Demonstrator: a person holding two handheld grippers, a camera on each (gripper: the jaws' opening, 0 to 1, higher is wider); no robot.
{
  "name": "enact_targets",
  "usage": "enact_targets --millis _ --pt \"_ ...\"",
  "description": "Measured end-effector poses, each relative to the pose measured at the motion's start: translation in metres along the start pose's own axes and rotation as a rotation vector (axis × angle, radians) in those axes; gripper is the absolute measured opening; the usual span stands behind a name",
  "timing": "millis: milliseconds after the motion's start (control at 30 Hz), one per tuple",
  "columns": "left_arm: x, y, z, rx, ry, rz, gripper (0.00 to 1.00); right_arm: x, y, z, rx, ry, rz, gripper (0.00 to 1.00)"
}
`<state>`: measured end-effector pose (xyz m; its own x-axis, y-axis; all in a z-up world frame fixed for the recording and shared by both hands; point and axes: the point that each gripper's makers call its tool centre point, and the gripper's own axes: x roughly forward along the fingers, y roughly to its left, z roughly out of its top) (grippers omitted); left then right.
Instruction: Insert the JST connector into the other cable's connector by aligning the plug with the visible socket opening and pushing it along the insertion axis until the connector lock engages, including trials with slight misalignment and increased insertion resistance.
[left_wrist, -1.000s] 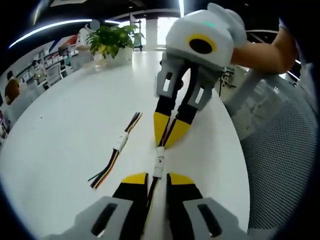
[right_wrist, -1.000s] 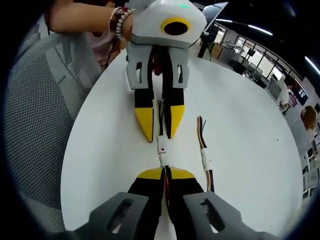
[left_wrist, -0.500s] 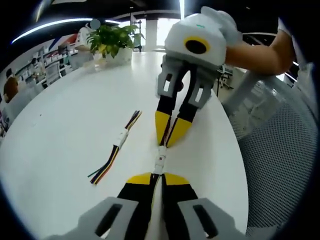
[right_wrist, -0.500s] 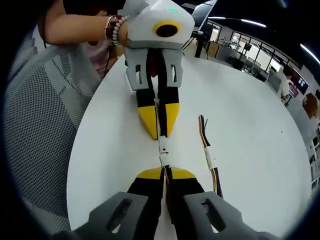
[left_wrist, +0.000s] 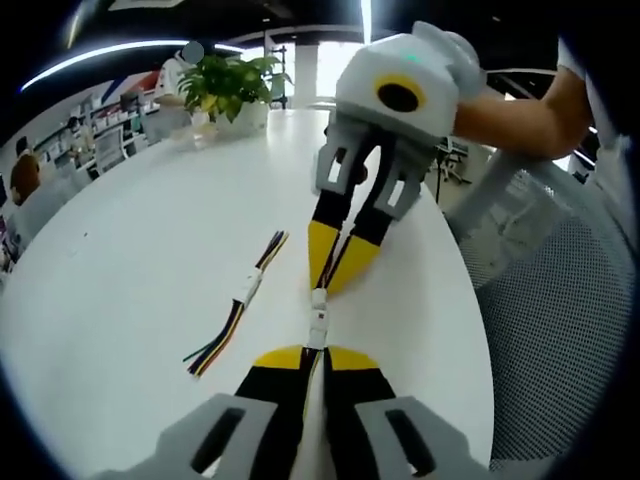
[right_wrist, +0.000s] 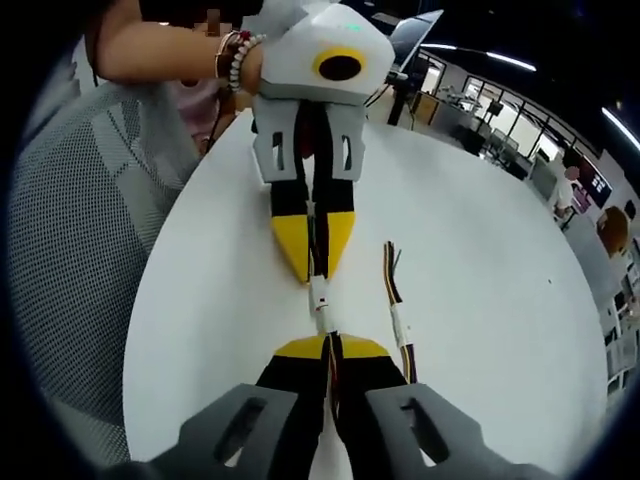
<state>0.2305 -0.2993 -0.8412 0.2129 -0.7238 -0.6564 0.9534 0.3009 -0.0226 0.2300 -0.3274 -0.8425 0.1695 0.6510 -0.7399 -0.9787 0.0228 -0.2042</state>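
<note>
**Two grippers nose to nose on one joined cable**

Left gripper view: the left gripper (left_wrist: 313, 357) rises from the near edge, its yellow tips pinched together on the cable (left_wrist: 318, 362) just behind the white connector (left_wrist: 318, 322). The connector's long axis runs near to far, in line with both tools. Beyond it the right gripper (left_wrist: 338, 272) points back toward the camera, jaws closed on the far cable end, with a hand (left_wrist: 520, 100) behind it. A second cable (left_wrist: 237, 305) lies apart to the left on the white table (left_wrist: 130, 250), slanting near-left to far-right, loose wire ends fanned at both ends and its own white connector mid-length. A potted plant (left_wrist: 225, 85) stands at the far edge, and a mesh chair (left_wrist: 560, 300) is to the right.

Right gripper view: the right gripper (right_wrist: 331, 347) clamps the cable close behind the connector (right_wrist: 320, 298); the left gripper (right_wrist: 316, 258) opposite is closed on the other end. Here a beaded bracelet (right_wrist: 238, 58) shows on the wrist behind it, and desks fill the far right background. The second cable (right_wrist: 398, 320) lies to the right, roughly parallel to the held one.

Counted: two grippers, two cables, each with one white connector block.
</note>
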Motion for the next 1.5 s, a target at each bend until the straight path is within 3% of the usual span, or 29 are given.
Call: enact_targets --millis 600,1167,1500 --pt "0.002 -0.001 0.001 -0.080 0.001 -0.011 0.00 0.004 0.001 -0.006 -0.119 0.081 -0.008 0.00" --pt "0.006 -0.002 0.003 -0.169 0.002 -0.022 0.00 0.007 -0.002 -0.013 -0.250 0.198 -0.037 0.00" --pt "0.004 -0.001 0.003 -0.226 -0.013 -0.026 0.00 0.005 -0.005 -0.007 -0.303 0.172 -0.063 0.00"
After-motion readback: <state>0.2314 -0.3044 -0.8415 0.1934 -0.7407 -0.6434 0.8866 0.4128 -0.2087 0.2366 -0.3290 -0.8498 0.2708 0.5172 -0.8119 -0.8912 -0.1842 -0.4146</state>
